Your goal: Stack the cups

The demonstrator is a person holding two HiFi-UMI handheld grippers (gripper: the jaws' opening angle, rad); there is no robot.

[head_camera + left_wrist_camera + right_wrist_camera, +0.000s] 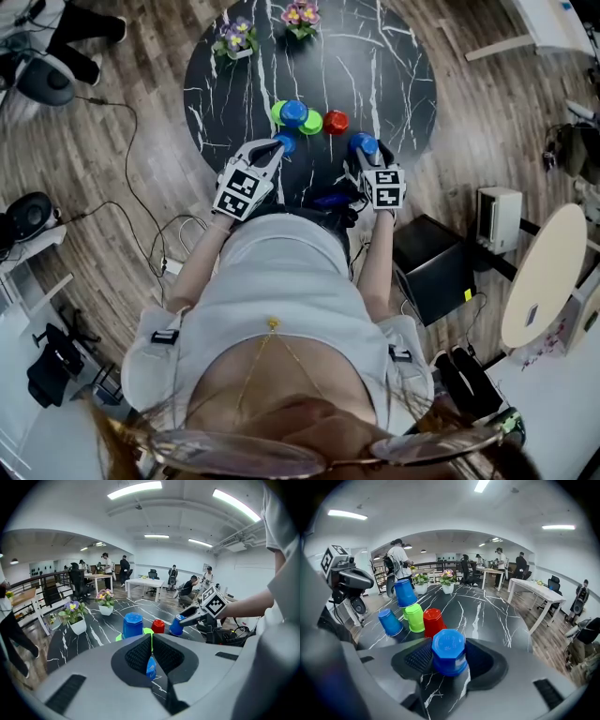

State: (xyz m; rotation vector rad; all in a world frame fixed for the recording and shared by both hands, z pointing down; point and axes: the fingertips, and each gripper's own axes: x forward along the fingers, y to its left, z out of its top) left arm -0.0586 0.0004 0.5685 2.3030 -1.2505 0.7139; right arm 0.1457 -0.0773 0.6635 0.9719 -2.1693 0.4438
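Observation:
On the round black marble table [394, 56] all cups stand upside down. A blue cup [293, 112] sits on top of green cups [415, 617], with a red cup [336, 122] just to their right. My right gripper [449, 660] is shut on a blue cup [448, 644], its pads against both sides; the left gripper view shows that cup [177, 625] tilted in the right gripper [192, 616]. My left gripper [151, 639] is shut with nothing in it. Another blue cup [390, 622] stands just below its tips [279, 145], apart from them.
Two white flower pots [235, 39] [301, 19] stand at the table's far edge. Cables run over the wooden floor at the left, a black box [431, 267] and a round beige table [548, 272] at the right. People and desks fill the office behind.

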